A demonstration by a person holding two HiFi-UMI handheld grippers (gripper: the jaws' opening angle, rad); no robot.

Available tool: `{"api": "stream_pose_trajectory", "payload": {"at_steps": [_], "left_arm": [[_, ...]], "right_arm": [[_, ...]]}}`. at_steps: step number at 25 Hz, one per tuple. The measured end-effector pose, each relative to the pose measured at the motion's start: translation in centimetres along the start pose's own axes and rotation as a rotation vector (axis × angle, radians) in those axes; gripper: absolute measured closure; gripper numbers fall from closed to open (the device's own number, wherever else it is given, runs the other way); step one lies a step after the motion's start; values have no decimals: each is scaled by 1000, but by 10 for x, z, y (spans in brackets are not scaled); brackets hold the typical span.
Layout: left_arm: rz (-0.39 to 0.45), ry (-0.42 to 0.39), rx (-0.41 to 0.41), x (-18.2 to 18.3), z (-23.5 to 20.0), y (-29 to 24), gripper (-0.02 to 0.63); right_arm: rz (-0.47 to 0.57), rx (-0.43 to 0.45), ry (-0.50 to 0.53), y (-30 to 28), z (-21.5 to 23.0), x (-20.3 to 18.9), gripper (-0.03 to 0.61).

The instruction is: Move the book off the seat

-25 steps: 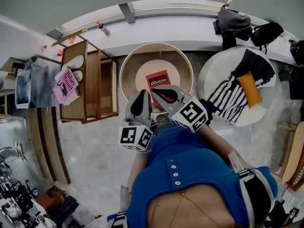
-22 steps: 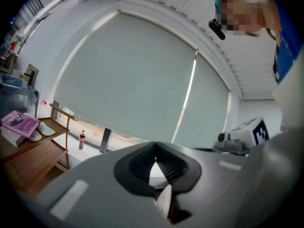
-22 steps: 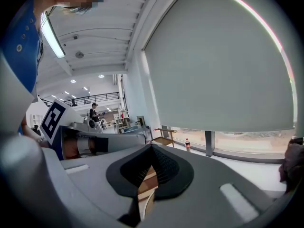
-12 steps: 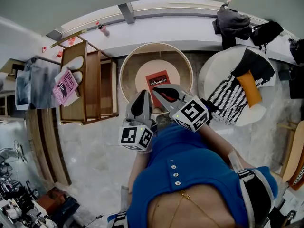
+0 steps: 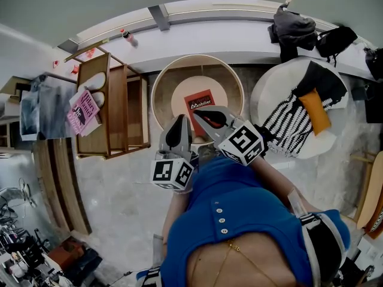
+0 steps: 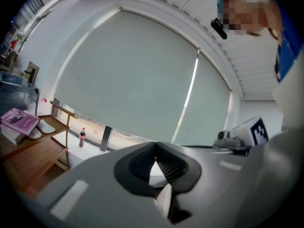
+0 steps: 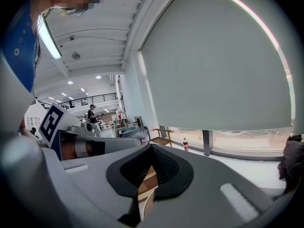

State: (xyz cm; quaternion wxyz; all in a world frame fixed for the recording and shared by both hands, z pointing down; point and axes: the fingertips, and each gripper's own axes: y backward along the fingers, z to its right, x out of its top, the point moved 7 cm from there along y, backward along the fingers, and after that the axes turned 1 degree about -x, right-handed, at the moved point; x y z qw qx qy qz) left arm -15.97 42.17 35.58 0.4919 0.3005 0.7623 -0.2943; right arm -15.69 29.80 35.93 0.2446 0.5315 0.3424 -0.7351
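A red book (image 5: pixel 200 104) lies flat on the pink seat cushion of a round wooden tub chair (image 5: pixel 161 79) straight ahead in the head view. My left gripper (image 5: pixel 181 121) hovers just short of the chair's near rim, jaws shut and empty. To its right, my right gripper (image 5: pixel 198 114) reaches over the near edge of the seat, close to the book's lower corner, also shut with nothing in it. In the left gripper view the left gripper (image 6: pixel 156 159) has its pads pressed together, and in the right gripper view so does the right gripper (image 7: pixel 151 150). Neither of these views shows the book.
A wooden shelf unit (image 5: pixel 114 106) stands left of the chair with a pink book (image 5: pixel 82 109) and white slippers on it. A white round chair (image 5: pixel 269 94) with a striped cloth and an orange cushion (image 5: pixel 314 112) is on the right. A bottle (image 5: pixel 128 36) and bags (image 5: pixel 294 27) sit on the sill.
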Motion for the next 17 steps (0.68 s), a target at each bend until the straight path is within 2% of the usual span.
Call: {"api": "stream_pose_trajectory", "payload": {"at_steps": [17], "left_arm": [[-23,18,-6,1,-10,-19,612]], "right_arm": [[-17,0,-3,-13,14,3,581]]}}
